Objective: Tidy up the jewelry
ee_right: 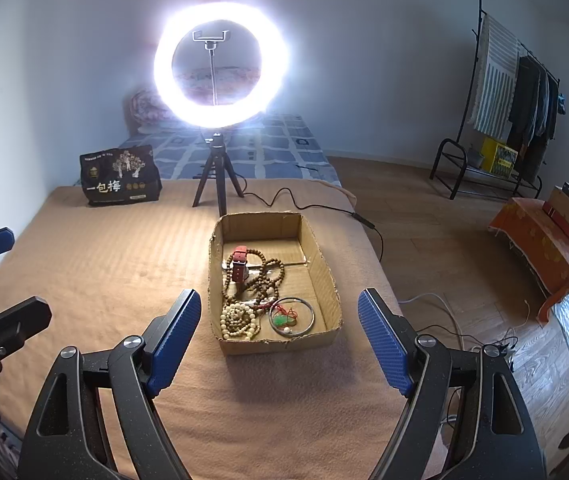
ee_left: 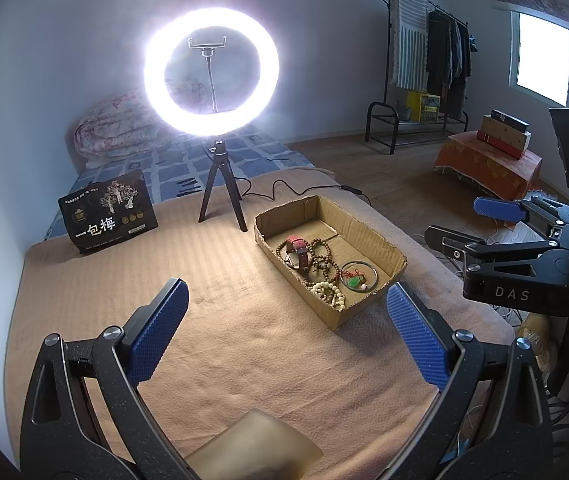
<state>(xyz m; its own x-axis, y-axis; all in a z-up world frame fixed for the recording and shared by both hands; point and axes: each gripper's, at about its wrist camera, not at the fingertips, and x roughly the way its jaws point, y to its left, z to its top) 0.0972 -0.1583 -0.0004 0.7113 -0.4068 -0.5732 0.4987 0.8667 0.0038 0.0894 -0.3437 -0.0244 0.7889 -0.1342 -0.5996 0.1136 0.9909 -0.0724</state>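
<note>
Corrugated brown cardboard forms the shallow open box (ee_right: 320, 268) that holds all the jewelry; its cut rim is ragged and its flaps fold flat across the floor. It sits on a tan, ribbed blanket (ee_right: 104, 264) spread over the bed, toward the blanket's right edge and just in front of the tripod.

Inside, the pieces lie heaped along the box's left wall. A red leather watch strap (ee_right: 239, 266) with a grainy surface lies across loops of small round brown wooden beads (ee_right: 272, 280). Nearer the front wall a coil of cream-coloured beads (ee_right: 238, 320) rests beside a thin, smooth metal bangle (ee_right: 291, 316) — within its circle lie a green pendant and a tangle of red cord.

Both tools hover above the blanket, touching nothing. The right gripper (ee_right: 278, 340) has its blue, diamond-textured pads spread wide, framing the box's front end. The left gripper (ee_left: 286, 336) is likewise spread apart, over bare blanket to the left of the box's near corner.

At the blanket's far edge a glowing ring light (ee_right: 220, 64) stands on a short black tripod, its cable snaking off the right edge. A glossy black snack bag (ee_right: 120, 178) stands at the far left corner.
</note>
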